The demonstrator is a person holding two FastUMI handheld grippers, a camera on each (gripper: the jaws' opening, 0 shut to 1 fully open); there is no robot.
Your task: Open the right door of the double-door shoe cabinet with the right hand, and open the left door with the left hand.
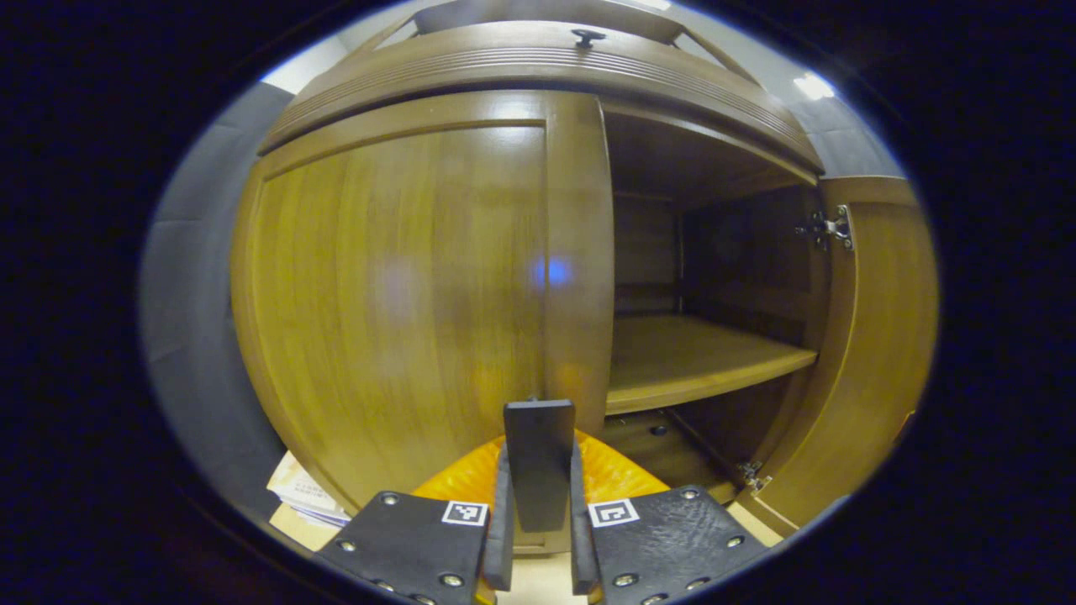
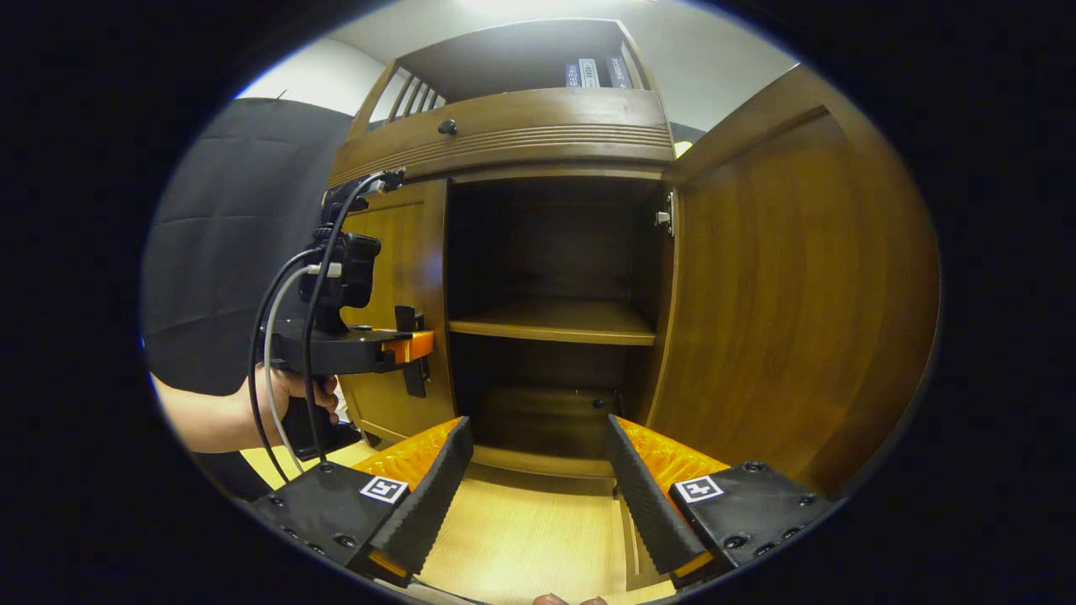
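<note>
In the left gripper view, the left gripper [image 1: 539, 538] has its two fingers drawn together on a flat dark handle [image 1: 538, 462] that stands upright between them, just ahead of the claw at the inner edge of the left door [image 1: 395, 294]. That door is still closed and rises directly in front of the claw. To the claw's right the right door [image 1: 883, 336] is swung wide open, its hinge [image 1: 828, 228] showing near the top, and a wooden shelf [image 1: 698, 353] lies inside the dark compartment. Above sits the cabinet's moulded top with a small dark knob [image 1: 588, 36]. In the right gripper view, the right gripper [image 2: 538, 479] has its fingers spread well apart, holding nothing, pointing into the open compartment where the shelf [image 2: 555, 323] crosses ahead of it. The right door [image 2: 799, 302] stands open just to the claw's right. To its left, a hand [image 2: 290, 395] holds the left gripper [image 2: 412, 353] against the left door [image 2: 403, 294]. Light wood floor [image 2: 521, 529] lies beneath the claw.
</note>
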